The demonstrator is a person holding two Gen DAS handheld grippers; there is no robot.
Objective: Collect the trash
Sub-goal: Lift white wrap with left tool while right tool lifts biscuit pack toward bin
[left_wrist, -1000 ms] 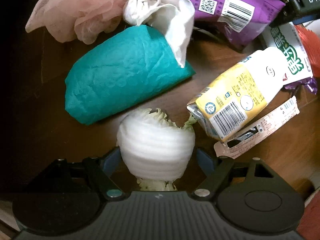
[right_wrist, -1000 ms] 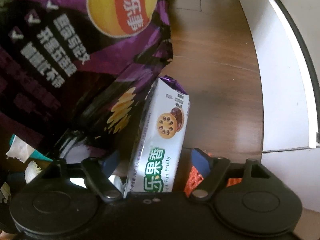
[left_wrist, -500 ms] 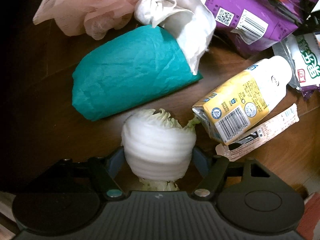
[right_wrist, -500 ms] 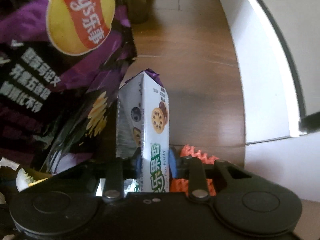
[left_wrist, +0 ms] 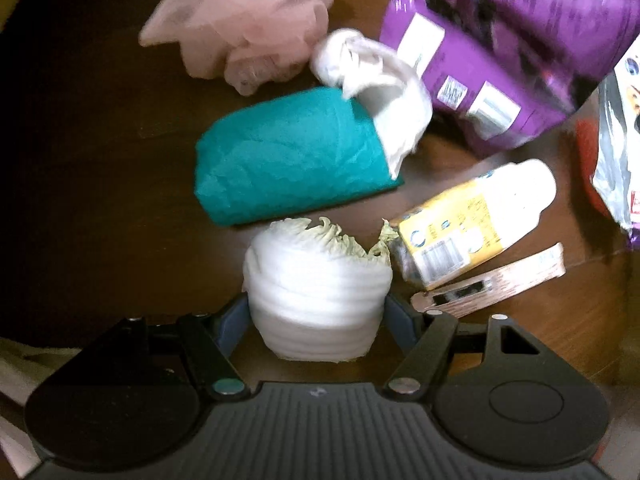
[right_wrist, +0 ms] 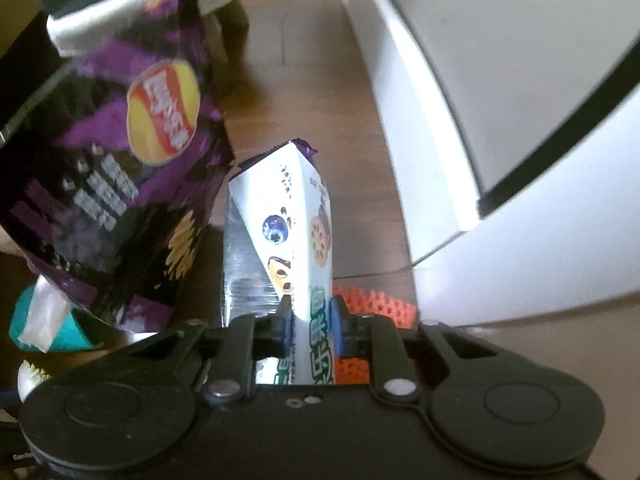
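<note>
Left wrist: jaws clamped on cabbage chunk [left_wrist: 318, 300], teal packet [left_wrist: 288, 164] at twelve o'clock. Right wrist: jaws, just closing, pinching biscuit wrapper [right_wrist: 296, 240].

Cabbage piece [left_wrist: 318, 300] before cloth [left_wrist: 288, 168], beside carton [left_wrist: 472, 220].

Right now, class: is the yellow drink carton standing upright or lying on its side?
Lying on its side. The carton rests lengthwise on the wooden table, barcode panel facing up, white end pointing away.

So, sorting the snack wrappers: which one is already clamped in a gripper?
The white biscuit packet, pinched in the right gripper; the purple crisp bag lies loose beside it.
</note>
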